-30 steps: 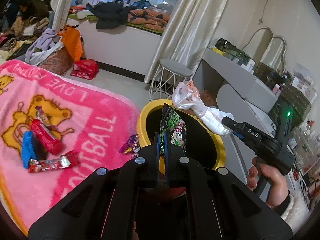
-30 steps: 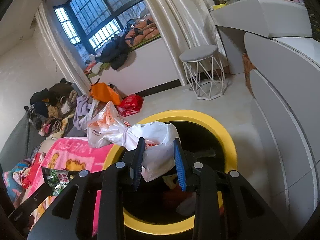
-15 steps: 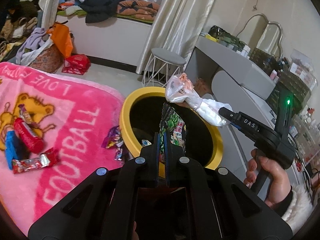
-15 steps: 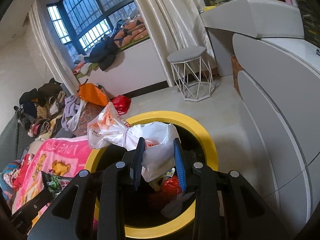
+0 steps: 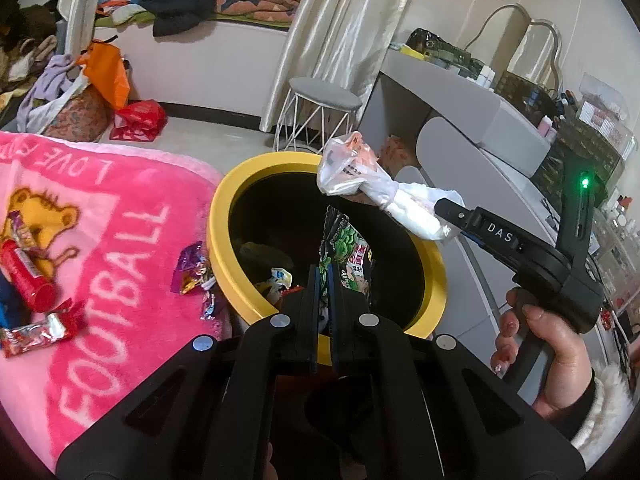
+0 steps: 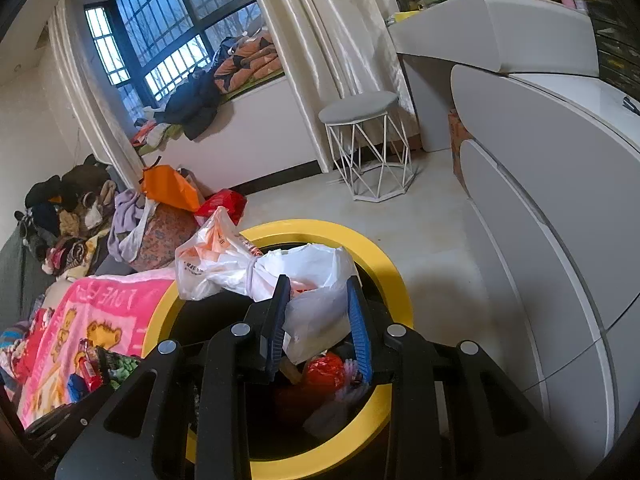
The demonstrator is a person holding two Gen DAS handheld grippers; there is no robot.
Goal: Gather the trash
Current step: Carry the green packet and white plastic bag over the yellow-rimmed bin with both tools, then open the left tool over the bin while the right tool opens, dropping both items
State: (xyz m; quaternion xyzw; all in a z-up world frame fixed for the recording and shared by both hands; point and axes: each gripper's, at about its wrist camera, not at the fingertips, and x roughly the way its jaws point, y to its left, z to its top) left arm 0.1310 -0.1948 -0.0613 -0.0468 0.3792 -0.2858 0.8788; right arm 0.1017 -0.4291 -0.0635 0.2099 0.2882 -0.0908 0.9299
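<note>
My left tool is clamped on the green snack wrapper, my right tool on the white bag. Both hang over the yellow bin; I should release them centred, clear of the rim.

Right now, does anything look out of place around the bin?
Yes: snack wrappers lie loose on the pink blanket beside the yellow bin, not yet collected. More wrappers sit farther left near a red tube.
</note>
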